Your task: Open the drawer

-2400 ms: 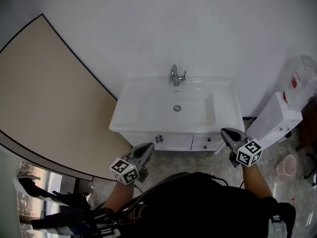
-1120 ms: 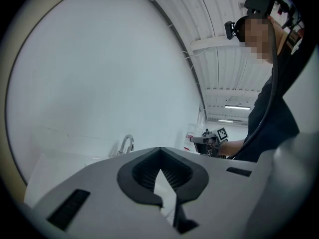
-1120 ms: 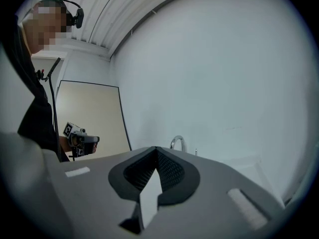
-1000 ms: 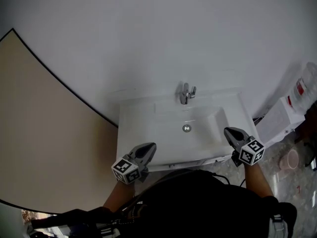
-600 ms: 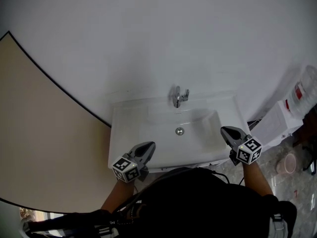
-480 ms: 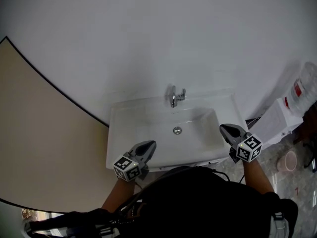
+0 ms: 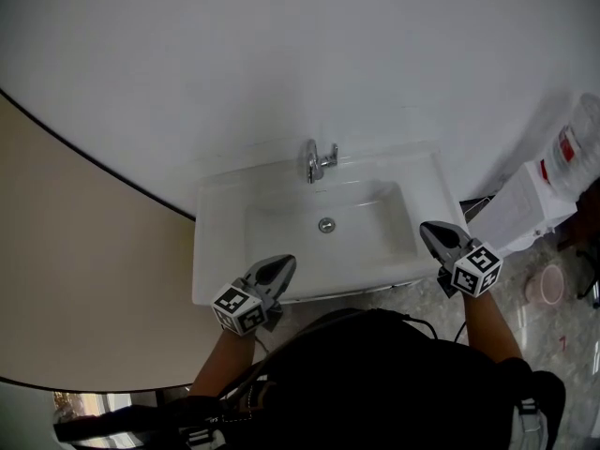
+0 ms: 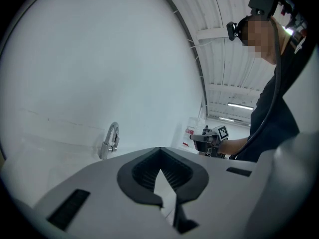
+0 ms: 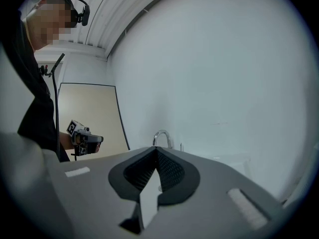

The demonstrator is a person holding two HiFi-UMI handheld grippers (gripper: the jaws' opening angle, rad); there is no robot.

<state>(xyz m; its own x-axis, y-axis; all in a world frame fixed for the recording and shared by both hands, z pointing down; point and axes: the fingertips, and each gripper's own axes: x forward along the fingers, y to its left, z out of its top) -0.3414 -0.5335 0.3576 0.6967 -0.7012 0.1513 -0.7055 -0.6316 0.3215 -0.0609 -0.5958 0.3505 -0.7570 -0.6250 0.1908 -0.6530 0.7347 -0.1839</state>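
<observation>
Both pressed together on nothing: left tool (image 7: 279, 264) hovering at the front edge of the white sink (image 7: 214, 242), right tool (image 7: 429, 230) near its front right corner, well apart. Faucet (image 7: 317, 160) rising at the back rim. Drawer hidden below the sink's front edge, seen in no view.

Soft, even light fills all three views: the white wall (image 7: 281, 54) is bright and almost shadowless, and the sink (image 7: 220, 251) carries only faint grey shading. In the left gripper view a strip light (image 8: 241, 105) glows at 3 o'clock. Both gripper views curve strongly, go black at the corners, and blur in the near foreground at 6 o'clock.
</observation>
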